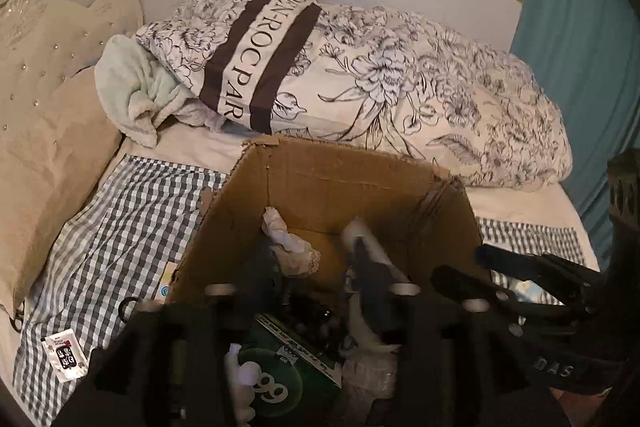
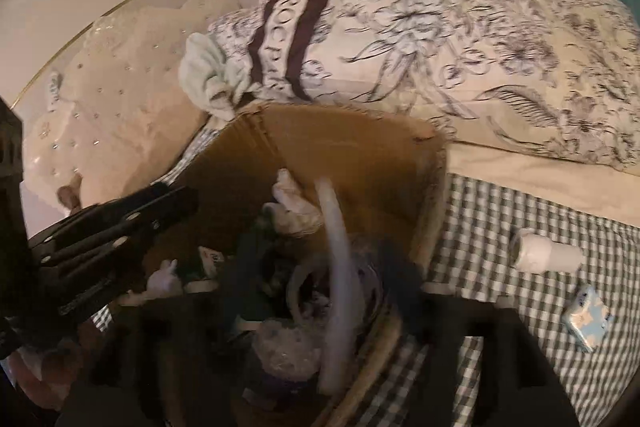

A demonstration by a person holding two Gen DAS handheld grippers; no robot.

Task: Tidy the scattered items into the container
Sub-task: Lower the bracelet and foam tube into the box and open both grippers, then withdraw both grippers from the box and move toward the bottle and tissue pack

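Your left tool point(image 1: 316, 267) stood partly open over the cardboard box point(image 1: 320, 183), nothing pressed between its blurred fingers. Your right tool point(image 2: 332, 267) also gaped partly open above the same box, with a pale tube point(image 2: 336, 267) smeared between its fingers; I cannot tell whether they touched it. Inside, the box held a green carton point(image 1: 288, 367), crumpled white tissue point(image 1: 292, 247) and other clutter. On the checked cloth point(image 1: 120, 227) beside the box lay a small sachet point(image 1: 66, 355), a white roll point(image 2: 548, 251) and a blue packet point(image 2: 588, 319). Beyond lay the floral duvet point(image 1: 400, 79).
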